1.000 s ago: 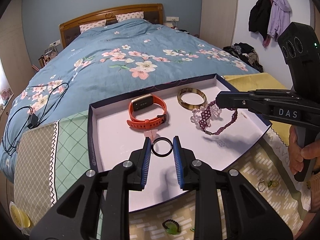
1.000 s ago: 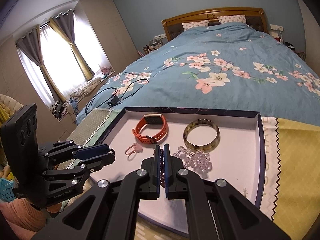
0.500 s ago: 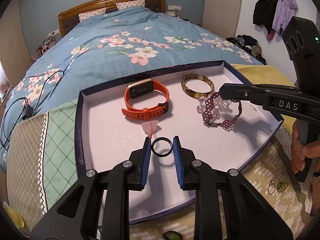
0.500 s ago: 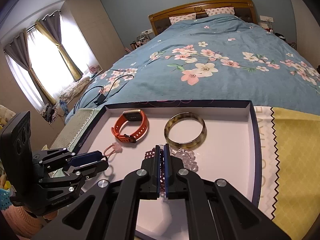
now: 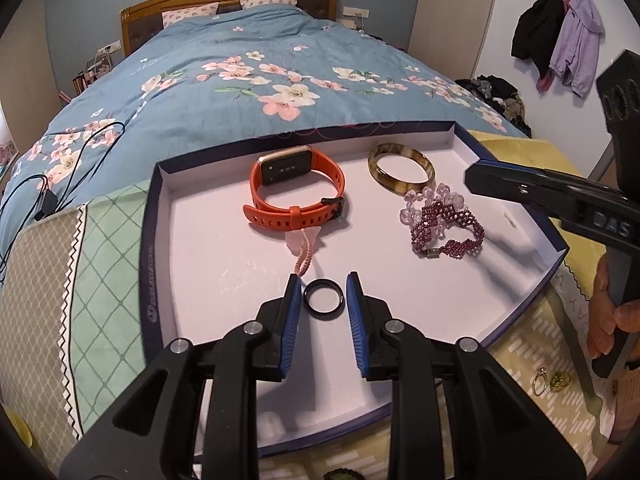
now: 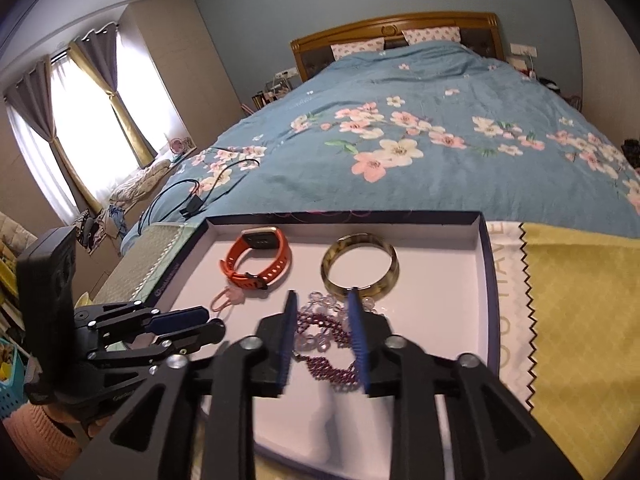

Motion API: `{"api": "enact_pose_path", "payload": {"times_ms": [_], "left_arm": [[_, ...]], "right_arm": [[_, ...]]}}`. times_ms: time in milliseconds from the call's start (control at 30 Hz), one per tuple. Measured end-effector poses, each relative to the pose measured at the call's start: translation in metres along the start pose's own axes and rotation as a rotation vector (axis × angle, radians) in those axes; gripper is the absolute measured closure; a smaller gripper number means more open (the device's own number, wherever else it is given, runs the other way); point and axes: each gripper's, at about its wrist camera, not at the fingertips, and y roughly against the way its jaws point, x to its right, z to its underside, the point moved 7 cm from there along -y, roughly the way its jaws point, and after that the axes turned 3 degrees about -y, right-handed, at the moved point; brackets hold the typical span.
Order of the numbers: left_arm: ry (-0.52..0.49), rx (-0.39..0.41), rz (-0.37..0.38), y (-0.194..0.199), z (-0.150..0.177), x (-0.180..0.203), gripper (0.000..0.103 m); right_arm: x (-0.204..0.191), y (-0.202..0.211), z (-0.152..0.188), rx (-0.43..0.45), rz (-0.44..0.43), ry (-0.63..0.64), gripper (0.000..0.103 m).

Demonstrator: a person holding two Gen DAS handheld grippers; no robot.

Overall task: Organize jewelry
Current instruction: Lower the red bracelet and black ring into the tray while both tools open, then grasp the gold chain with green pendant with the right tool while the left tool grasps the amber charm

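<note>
With my right claw [image 6: 322, 340] spread loose above the purple beaded bracelet [image 5: 446, 226] lying in the tray [image 5: 160, 240], placing looks done. My left claw [image 5: 322, 300] brackets the black ring [image 5: 323, 300], parted, not gripping; next it should back away.

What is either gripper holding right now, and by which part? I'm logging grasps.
Nothing. The left gripper is open around the black ring; the right gripper is open over the purple bracelet.

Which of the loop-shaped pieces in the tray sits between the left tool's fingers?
The small black ring, between the left tool fingers, nearer than the orange watch or amber bangle.
</note>
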Motion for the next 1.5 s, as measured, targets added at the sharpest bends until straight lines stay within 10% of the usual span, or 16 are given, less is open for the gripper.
{"api": "enact_pose_path", "payload": {"times_ms": [433,1100,1500], "left_arm": [[0.022,0.18,-0.019,0.094,0.013,-0.013,0.066],[-0.039,0.11,0.0,0.116,0.103,0.007,0.062],[-0.1,0.066,0.074,0.104,0.112,0.045,0.062]], "right_arm": [[-0.013,0.064,0.027,0.067,-0.01,0.068,0.029],[-0.006,0.086,0.119,-0.075,0.034,0.117,0.029],[-0.018,0.08,0.144,-0.146,0.028,0.169,0.062]]}}
